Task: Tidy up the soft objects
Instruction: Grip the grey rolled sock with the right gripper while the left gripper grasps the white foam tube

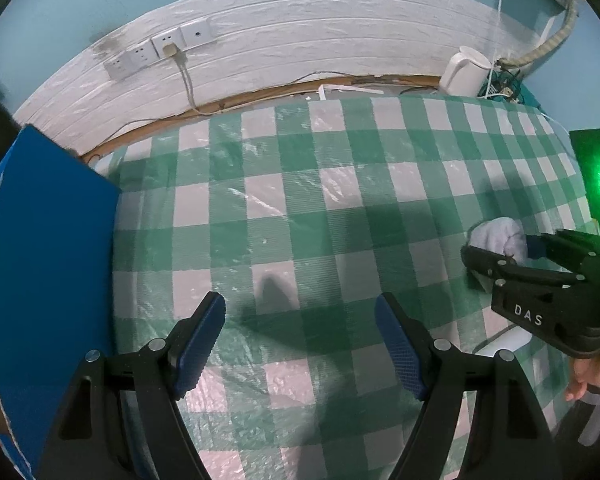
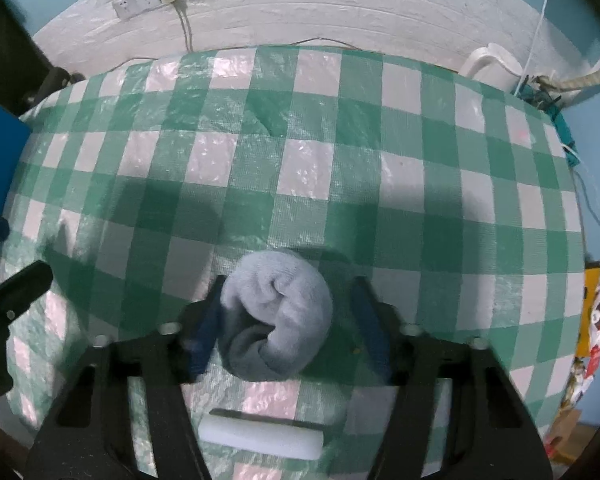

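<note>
A rolled pale grey-blue sock ball [image 2: 278, 316] lies between the fingers of my right gripper [image 2: 288, 304] over the green-and-white checked tablecloth [image 2: 300, 168]. The left finger touches the ball; a small gap shows at the right finger, so the jaws stand open around it. In the left wrist view the sock ball [image 1: 500, 238] shows at the far right, in the right gripper [image 1: 496, 256]. My left gripper [image 1: 300, 320] is open and empty above the cloth.
A blue box [image 1: 48, 264] stands at the table's left edge. A white kettle [image 1: 466, 70] sits at the back right by the wall. A white block [image 2: 260, 438] lies under the right gripper. Sockets and a cable [image 1: 168, 50] are on the wall.
</note>
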Motion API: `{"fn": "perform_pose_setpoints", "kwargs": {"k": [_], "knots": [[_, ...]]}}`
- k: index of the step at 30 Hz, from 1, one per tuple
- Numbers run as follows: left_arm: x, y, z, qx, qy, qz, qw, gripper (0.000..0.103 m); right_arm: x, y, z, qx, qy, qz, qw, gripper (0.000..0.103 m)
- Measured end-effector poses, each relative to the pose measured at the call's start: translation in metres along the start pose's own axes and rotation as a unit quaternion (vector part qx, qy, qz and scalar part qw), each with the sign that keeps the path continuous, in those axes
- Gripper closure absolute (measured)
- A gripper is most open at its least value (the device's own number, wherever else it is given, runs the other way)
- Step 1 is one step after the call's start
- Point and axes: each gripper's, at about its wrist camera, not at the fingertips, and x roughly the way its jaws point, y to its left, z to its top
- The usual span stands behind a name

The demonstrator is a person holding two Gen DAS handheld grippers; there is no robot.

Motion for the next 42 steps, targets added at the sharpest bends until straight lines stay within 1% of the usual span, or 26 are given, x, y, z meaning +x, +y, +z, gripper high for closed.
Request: {"fn": "perform_pose_setpoints", "kwargs": {"k": [2,5,8,10,13,17,21,24,30,36,42], "knots": [[0.001,-0.003,0.000,0.006,0.000,-0.002,1.0000,0.024,0.000,0.001,0.000,-0.011,0.003,0.003,1.000,0.072],[0.003,-0.011,-0.001,0.016,0.002,-0.006,0.9999,0.024,-0.004,-0.001,-0.001,-0.016,0.007,0.004,1.000,0.080],[0.002,-0.022,-0.002,0.032,-0.002,-0.014,0.9994,0.024,-0.017,-0.010,-0.007,-0.007,0.001,0.006,1.000,0.081],[0.000,-0.032,-0.004,0.047,-0.005,-0.021,0.9987,0.022,-0.026,-0.019,-0.012,0.005,0.001,0.008,1.000,0.080],[-0.003,-0.052,-0.008,0.083,-0.010,-0.028,0.9961,0.021,-0.039,-0.034,-0.022,0.027,0.006,0.018,0.999,0.080],[-0.007,-0.084,-0.018,0.142,-0.012,-0.037,0.9892,0.021,-0.055,-0.047,-0.041,0.049,0.001,0.019,0.999,0.080],[-0.008,-0.109,-0.025,0.178,-0.011,-0.052,0.9826,0.021,-0.067,-0.061,-0.061,0.067,-0.005,0.023,0.997,0.080],[-0.005,-0.126,-0.029,0.199,-0.005,-0.054,0.9786,0.021,-0.074,-0.072,-0.074,0.080,-0.010,0.025,0.996,0.080],[-0.003,-0.143,-0.036,0.218,0.005,-0.060,0.9740,0.021,-0.077,-0.081,-0.091,0.100,-0.011,0.031,0.994,0.080],[-0.001,-0.153,-0.042,0.238,0.009,-0.067,0.9690,0.021,-0.079,-0.084,-0.096,0.107,-0.012,0.039,0.993,0.080],[0.012,-0.164,-0.047,0.244,0.023,-0.065,0.9674,0.021,-0.077,-0.084,-0.098,0.108,-0.010,0.042,0.993,0.080]]}}
